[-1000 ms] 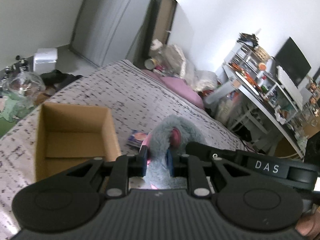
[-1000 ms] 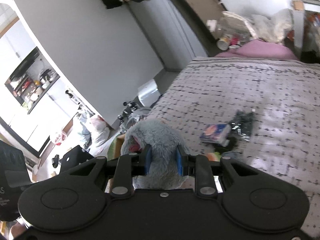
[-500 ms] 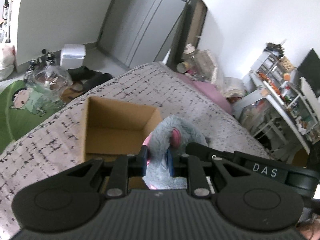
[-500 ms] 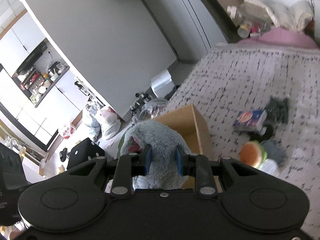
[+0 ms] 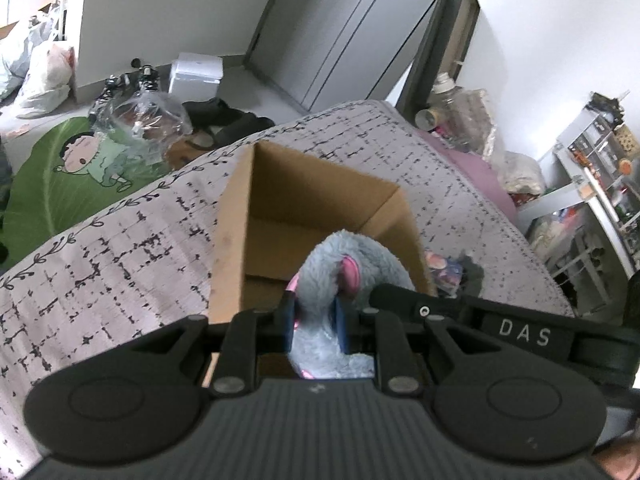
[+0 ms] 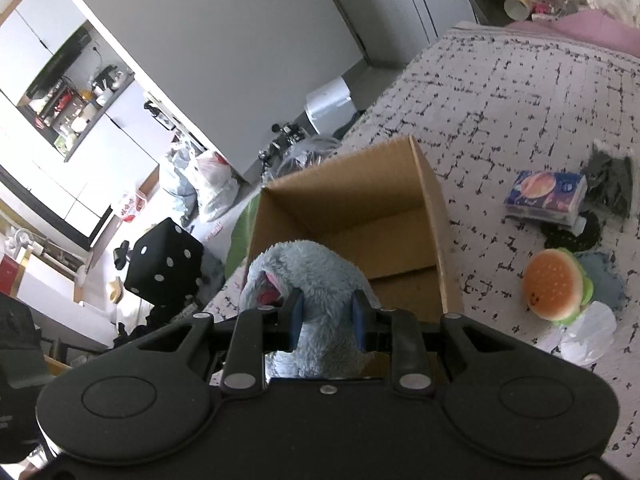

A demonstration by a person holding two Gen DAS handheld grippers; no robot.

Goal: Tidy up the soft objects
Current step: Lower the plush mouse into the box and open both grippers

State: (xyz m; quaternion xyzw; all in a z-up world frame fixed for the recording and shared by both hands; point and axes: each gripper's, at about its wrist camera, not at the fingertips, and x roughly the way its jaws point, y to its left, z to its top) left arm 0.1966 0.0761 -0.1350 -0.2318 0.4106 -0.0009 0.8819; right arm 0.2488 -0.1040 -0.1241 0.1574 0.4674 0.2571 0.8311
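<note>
Both grippers have carried the grey plush toy (image 5: 340, 264) from beside the cardboard box (image 5: 320, 200) to a position over its open top; a second ago the box lay off to the side in the left wrist view. Left gripper (image 5: 316, 324): fingers pinch the plush toy between the blue pads. Right gripper (image 6: 326, 316): fingers likewise clamp the same plush toy (image 6: 308, 276), each pad pressed into the fur. A pink ear shows on the toy in both views.

Box position: on the patterned bedspread (image 6: 520, 92), near its edge toward the floor. Box interior is bare cardboard where visible.

Remaining items on the bedspread, right wrist view, well apart from the box: a burger plush (image 6: 554, 284), a blue tissue pack (image 6: 546, 194), and a dark fabric item (image 6: 612, 184) just beside the pack. A black dice cushion (image 6: 164, 260) sits on the floor beyond the bed edge.
</note>
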